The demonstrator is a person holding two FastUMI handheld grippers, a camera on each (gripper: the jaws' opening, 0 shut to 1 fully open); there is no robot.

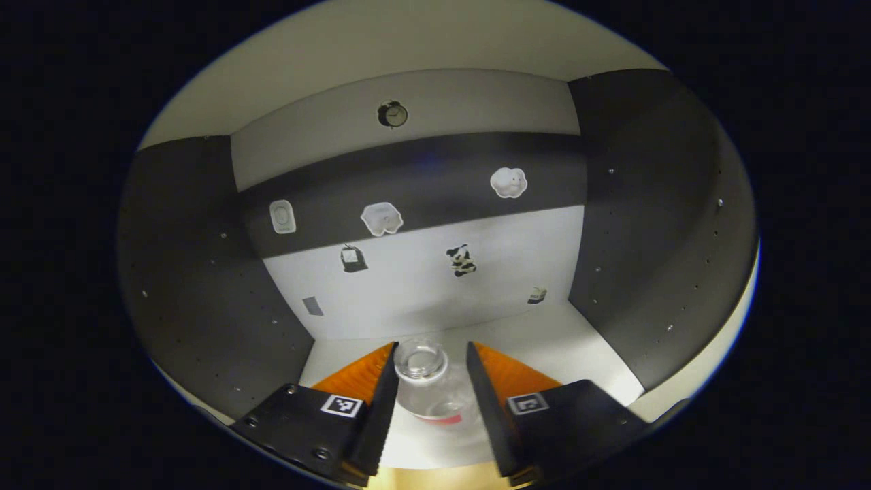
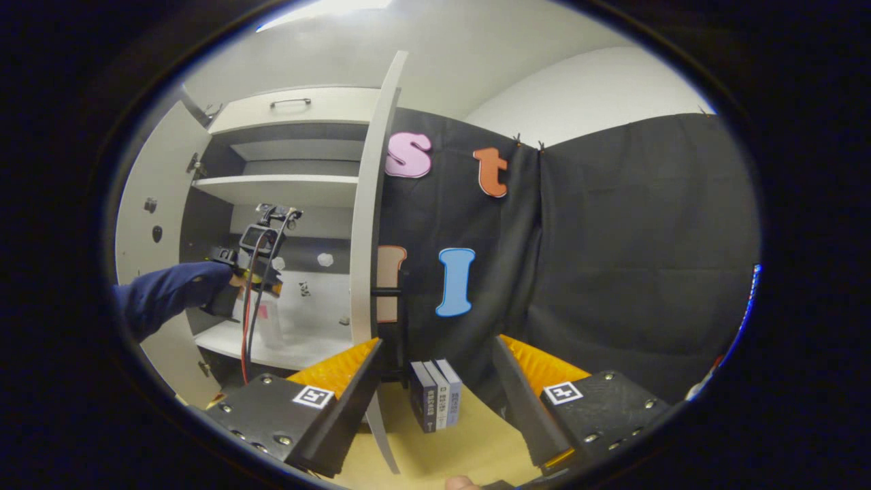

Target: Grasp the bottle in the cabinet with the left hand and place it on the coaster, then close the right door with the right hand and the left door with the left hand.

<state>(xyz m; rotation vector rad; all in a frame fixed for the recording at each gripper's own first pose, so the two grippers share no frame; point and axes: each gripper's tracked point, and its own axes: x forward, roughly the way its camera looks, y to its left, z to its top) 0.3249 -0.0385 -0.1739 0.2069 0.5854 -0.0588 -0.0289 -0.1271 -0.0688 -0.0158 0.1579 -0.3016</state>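
Left gripper (image 1: 432,408): jaws parted wider than the bottle (image 1: 427,388), one finger on either side of it; a narrow gap shows on both sides, so no grip is evident.
Bottle: clear, upright, open mouth facing the camera; it stands on the white cabinet shelf (image 1: 544,340) near the front edge, a red mark low on its body.
Cabinet interior: dark side walls, white back panel (image 1: 422,286) carrying small stickers, a dark band above them.
Left arm: in the right gripper view, a blue sleeve (image 2: 170,292) reaches level into the cabinet, the hand holding the left gripper at the bottle (image 2: 269,323).
Right gripper (image 2: 435,408): jaws wide apart, holding nothing, hovering over the tan bench (image 2: 469,442).
Right door (image 2: 371,224): open, seen edge-on, just beyond the fingers.
Left door (image 2: 146,224): swung open.
Books (image 2: 435,395): upright on the bench between the fingers.
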